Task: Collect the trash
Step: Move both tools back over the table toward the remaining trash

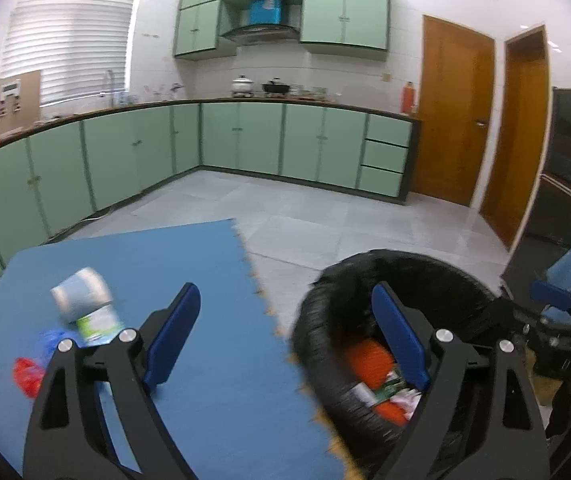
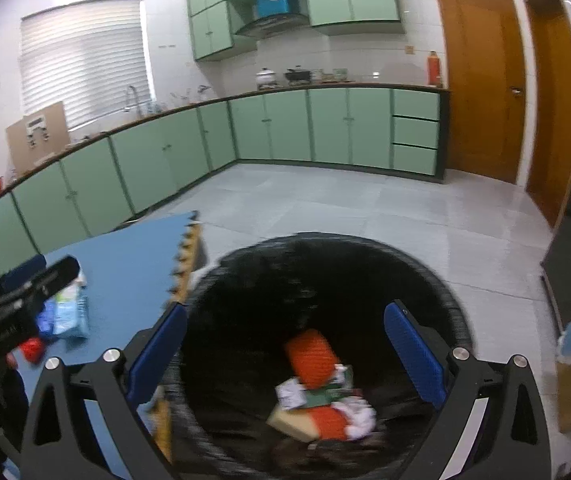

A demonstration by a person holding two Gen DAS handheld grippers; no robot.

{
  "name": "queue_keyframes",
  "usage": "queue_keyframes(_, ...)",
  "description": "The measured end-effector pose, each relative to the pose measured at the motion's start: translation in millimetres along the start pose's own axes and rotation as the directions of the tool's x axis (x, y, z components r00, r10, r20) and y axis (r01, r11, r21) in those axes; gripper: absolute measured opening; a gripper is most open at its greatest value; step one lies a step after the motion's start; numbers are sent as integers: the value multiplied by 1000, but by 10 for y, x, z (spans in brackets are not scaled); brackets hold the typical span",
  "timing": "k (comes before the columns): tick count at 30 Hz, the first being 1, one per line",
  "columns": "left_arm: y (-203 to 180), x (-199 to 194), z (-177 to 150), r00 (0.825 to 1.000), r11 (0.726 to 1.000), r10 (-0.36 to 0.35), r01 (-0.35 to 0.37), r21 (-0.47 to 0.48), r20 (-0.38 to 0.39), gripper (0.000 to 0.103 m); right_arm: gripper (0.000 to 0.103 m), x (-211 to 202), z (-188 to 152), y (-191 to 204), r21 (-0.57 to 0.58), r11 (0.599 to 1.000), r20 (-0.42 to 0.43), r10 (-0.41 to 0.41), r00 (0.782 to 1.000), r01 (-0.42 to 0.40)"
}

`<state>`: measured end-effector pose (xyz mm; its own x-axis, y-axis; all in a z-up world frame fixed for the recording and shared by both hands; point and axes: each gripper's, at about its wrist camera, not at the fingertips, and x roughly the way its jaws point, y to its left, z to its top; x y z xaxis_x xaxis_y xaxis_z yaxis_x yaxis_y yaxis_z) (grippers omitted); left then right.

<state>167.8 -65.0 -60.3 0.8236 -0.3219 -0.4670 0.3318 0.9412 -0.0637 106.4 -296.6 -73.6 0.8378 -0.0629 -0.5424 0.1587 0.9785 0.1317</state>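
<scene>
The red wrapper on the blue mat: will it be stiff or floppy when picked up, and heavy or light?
The red wrapper looks crumpled and thin, so probably floppy and light. Its glossy surface may slip between gripper pads. It lies low on the mat, so a pinch might miss.

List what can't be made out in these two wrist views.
- Bin contents: both views, motion blur; orange pack shows, the rest is unreadable scraps.
- Bin bottom: left view, cut off by the right finger.
- Trash on the blue mat: the red scrap is half hidden by the left gripper frame; the carton label is blurred.
- Same pile, right view: covered by the other gripper's body.
- Counter items: too small.
</scene>
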Motion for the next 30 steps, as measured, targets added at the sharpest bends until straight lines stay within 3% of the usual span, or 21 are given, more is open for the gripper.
queue_keyframes(9, 772, -355, -151, 983, 982, 181, -182, -50, -15, 85, 97, 130, -63, 840, -91, 988, -21, 126, 992, -128)
queue_keyframes(19, 1474, -565, -362, 943, 941, 328, -331, -75, -56, 85, 97, 336, -230, 1510, -167, 958, -80, 221, 972, -231)
queue_keyframes(30, 1804, -390, -709, 927, 928, 342, -359, -103, -154, 85, 97, 569, -333, 1833, -206, 940, -105, 256, 961, -273)
